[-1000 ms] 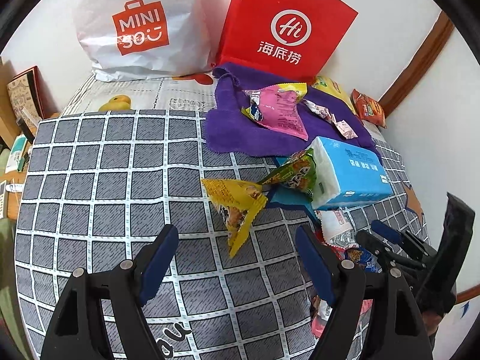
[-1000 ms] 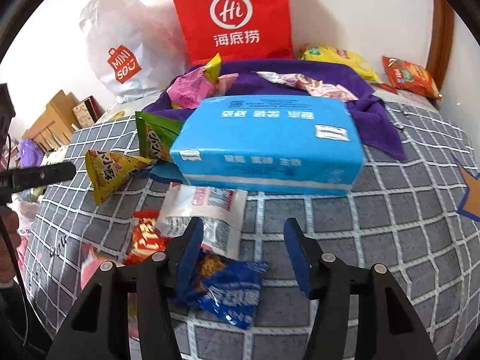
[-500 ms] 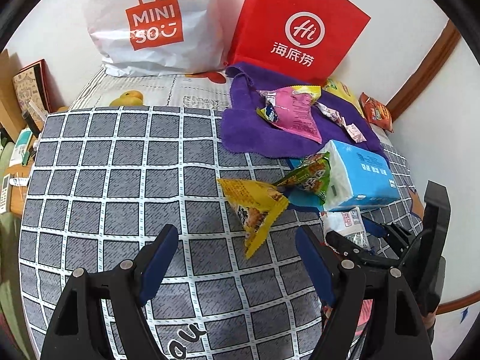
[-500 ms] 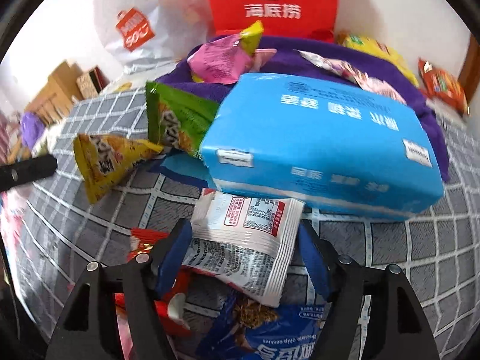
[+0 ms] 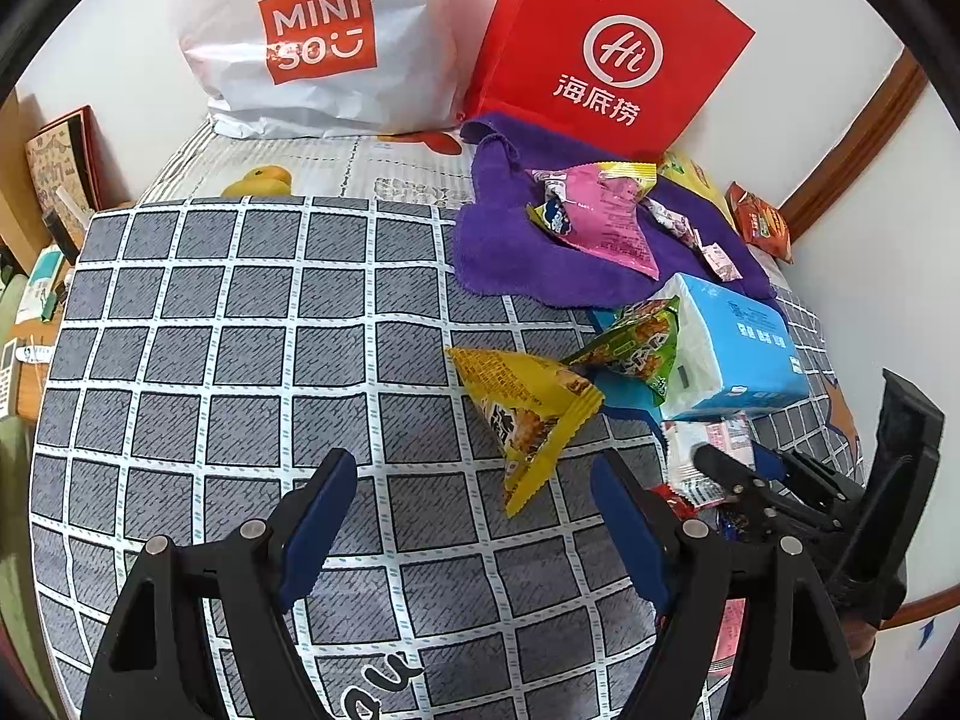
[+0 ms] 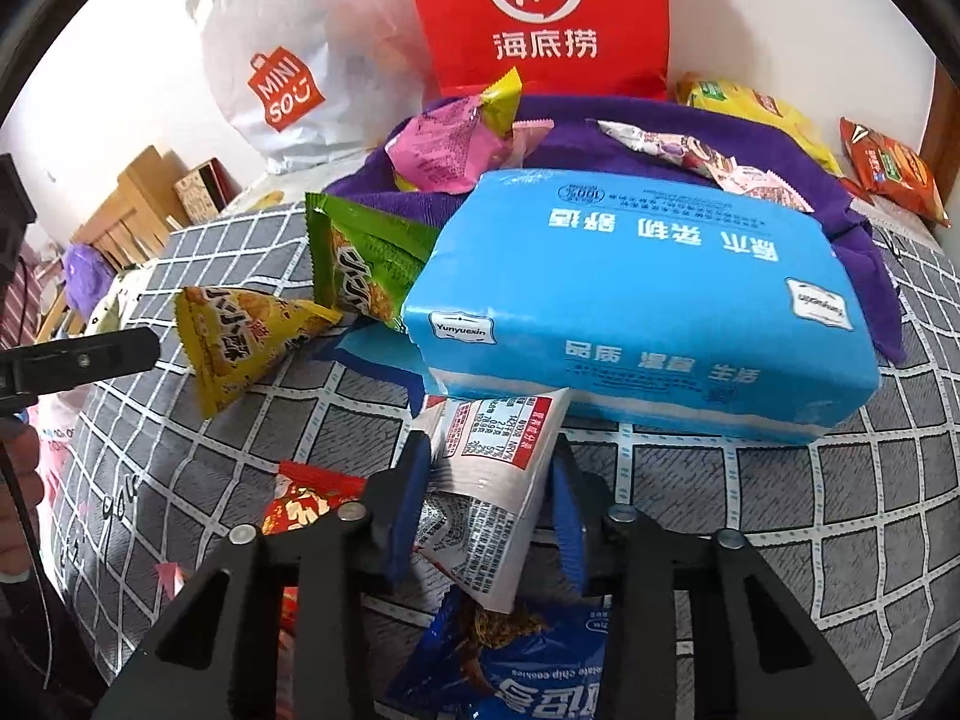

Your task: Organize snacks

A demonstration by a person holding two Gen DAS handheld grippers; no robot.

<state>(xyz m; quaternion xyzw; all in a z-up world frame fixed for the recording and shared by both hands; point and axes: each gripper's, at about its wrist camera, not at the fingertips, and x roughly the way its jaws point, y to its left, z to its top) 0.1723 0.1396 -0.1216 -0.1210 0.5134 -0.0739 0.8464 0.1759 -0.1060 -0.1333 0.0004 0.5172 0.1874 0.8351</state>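
Observation:
My right gripper (image 6: 489, 504) has closed on a white snack packet (image 6: 492, 480) lying just in front of a blue tissue pack (image 6: 648, 300); the packet bulges between the pads. A blue cookie packet (image 6: 528, 672) and a red packet (image 6: 306, 504) lie under the gripper. A yellow triangular packet (image 6: 240, 348) and a green one (image 6: 360, 264) lie to the left. My left gripper (image 5: 474, 516) is open and empty above the checked cloth, with the yellow packet (image 5: 522, 408) just ahead on the right. The right gripper also shows in the left wrist view (image 5: 744, 474).
A purple towel (image 5: 510, 246) holds a pink packet (image 5: 600, 216) and small wrappers. A red Hi bag (image 5: 606, 54) and a white Miniso bag (image 5: 318, 36) stand at the back wall. Yellow and orange packets (image 6: 888, 168) lie at the back right. The checked cloth (image 5: 210, 360) covers the surface.
My right gripper moved forward over the white packet and its jaws narrowed onto it. My left gripper drifted slightly back and left, still open.

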